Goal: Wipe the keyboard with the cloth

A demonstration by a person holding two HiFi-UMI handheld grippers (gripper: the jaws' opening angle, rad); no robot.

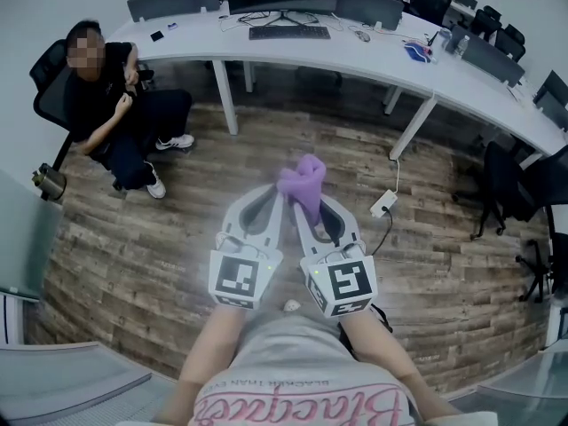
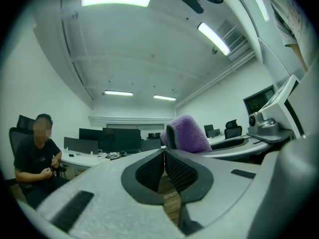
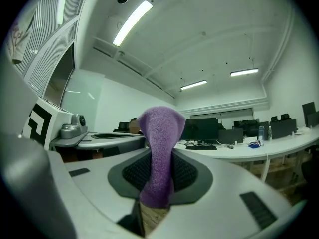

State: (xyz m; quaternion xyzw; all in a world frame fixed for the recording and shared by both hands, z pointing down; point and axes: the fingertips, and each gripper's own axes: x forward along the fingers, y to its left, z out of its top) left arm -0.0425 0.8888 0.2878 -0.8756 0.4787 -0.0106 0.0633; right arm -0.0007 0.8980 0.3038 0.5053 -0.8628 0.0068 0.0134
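We hold both grippers close to our body, over the wood floor (image 1: 133,256). The right gripper (image 3: 158,171) is clenched on the purple cloth (image 3: 159,133), which sticks up from between its jaws in a folded hump. The left gripper (image 2: 164,158) has its pads pressed together with nothing between them. The keyboard (image 1: 289,32) sits on the long white desk (image 1: 373,56) across the room, well apart from both grippers. We judge the task early: the cloth is in hand, but no wiping has begun. We have yet to reach the desk, lay the cloth on the keys and sweep across. A seated person (image 1: 115,105) at the left is not involved.
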